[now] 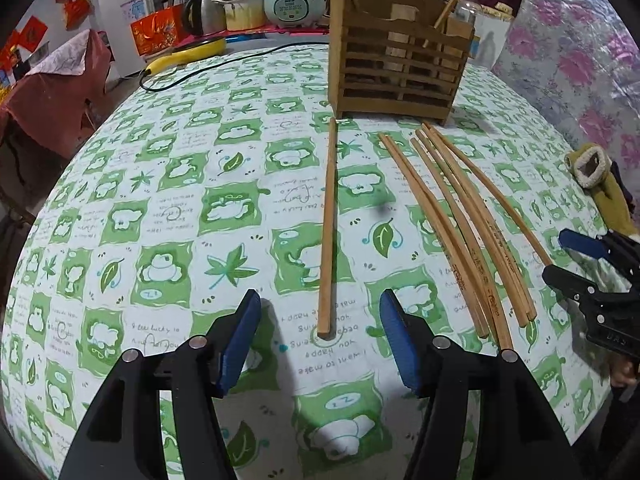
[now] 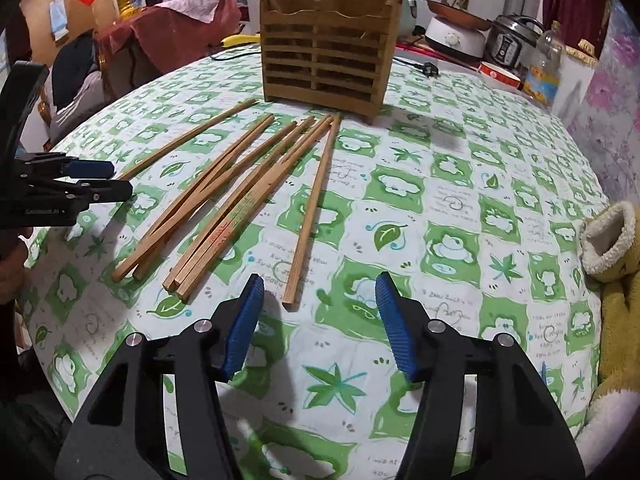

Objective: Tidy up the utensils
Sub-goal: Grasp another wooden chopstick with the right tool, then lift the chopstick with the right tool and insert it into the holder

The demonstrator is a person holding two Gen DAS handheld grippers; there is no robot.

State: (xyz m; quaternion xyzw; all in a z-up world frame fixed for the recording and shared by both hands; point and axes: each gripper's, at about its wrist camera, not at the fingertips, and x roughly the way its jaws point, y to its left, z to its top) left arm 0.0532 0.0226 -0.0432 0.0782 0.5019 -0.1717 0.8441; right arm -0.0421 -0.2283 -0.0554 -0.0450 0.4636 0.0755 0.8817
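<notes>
A slatted wooden utensil holder (image 1: 400,64) (image 2: 324,52) stands at the far side of the green-and-white tablecloth (image 1: 180,208), with two chopsticks standing in it. Several wooden chopsticks (image 1: 460,232) (image 2: 224,200) lie fanned out in front of it. One single chopstick (image 1: 328,220) lies apart; its near end sits between the blue pads of my left gripper (image 1: 320,296), which is open and not touching it. My right gripper (image 2: 320,278) is open too, with the near end of another single chopstick (image 2: 312,208) just inside its left pad. Each gripper shows at the edge of the other's view.
A yellow fleece-lined slipper (image 1: 600,176) (image 2: 612,240) lies at the table's right edge. Behind the holder are a rice cooker (image 1: 294,0), a kettle (image 1: 204,12), a black cable (image 1: 224,64), a bottle (image 2: 544,64) and a red bowl (image 2: 500,74).
</notes>
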